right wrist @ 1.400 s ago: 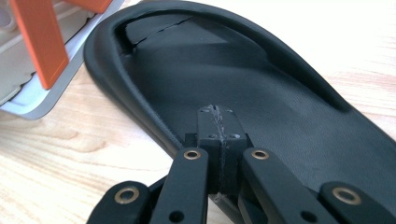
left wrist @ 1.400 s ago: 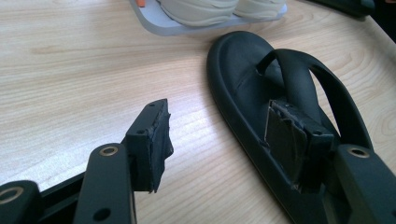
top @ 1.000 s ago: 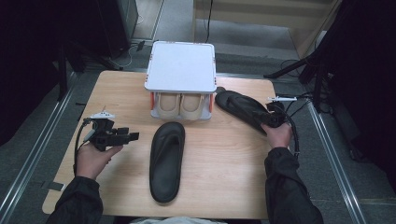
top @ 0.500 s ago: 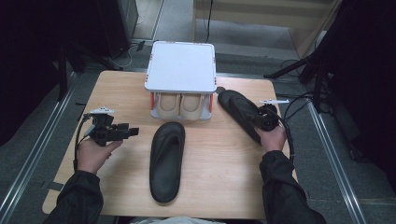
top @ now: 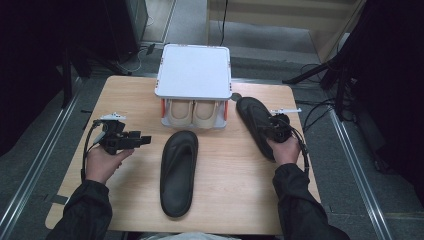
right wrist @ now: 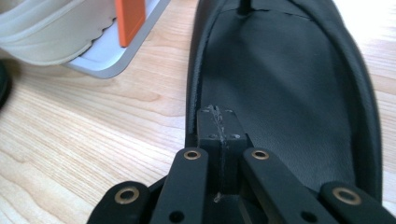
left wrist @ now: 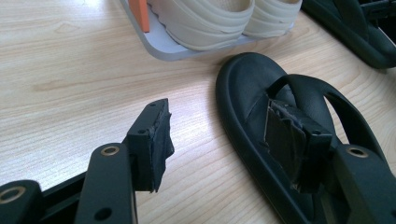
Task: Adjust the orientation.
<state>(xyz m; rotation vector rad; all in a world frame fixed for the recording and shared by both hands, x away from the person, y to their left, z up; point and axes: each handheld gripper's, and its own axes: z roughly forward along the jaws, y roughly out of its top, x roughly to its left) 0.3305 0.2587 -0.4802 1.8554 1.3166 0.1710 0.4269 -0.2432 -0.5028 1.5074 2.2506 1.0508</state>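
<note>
Working the table: a person in dark sleeves holds a two-jaw gripper in each hand over a wooden table (top: 125, 95), forearms entering from the bottom of the high view.
Right gripper: the right gripper (top: 276, 126) sits at centre right of the high view, its jaws pressed together with no gap, resting on the right black sandal (top: 255, 122); in the right gripper view the closed tips (right wrist: 219, 122) lie at the sandal's near edge, on the dark footbed (right wrist: 280, 93). Whether any of the sandal's edge is pinched between them cannot be told.
Right black sandal: lies slanted at centre right of the high view, its far end just beside the rack's right corner.
Left gripper: the left gripper (top: 131, 140) is at centre left of the high view, jaws spread wide and holding nothing; in the left gripper view its two pads (left wrist: 159, 140) stand well apart above the wood.
Left black sandal: the other black sandal (top: 178, 172) lies lengthwise at lower centre of the high view, just right of the left gripper; its strap (left wrist: 317, 93) shows behind the right-hand jaw.
Shoe rack: a white two-level rack (top: 194, 70) stands at upper centre, with orange posts (left wrist: 138, 14).
Beige shoes: a pale pair (top: 192, 114) sits side by side on the lower level.
</note>
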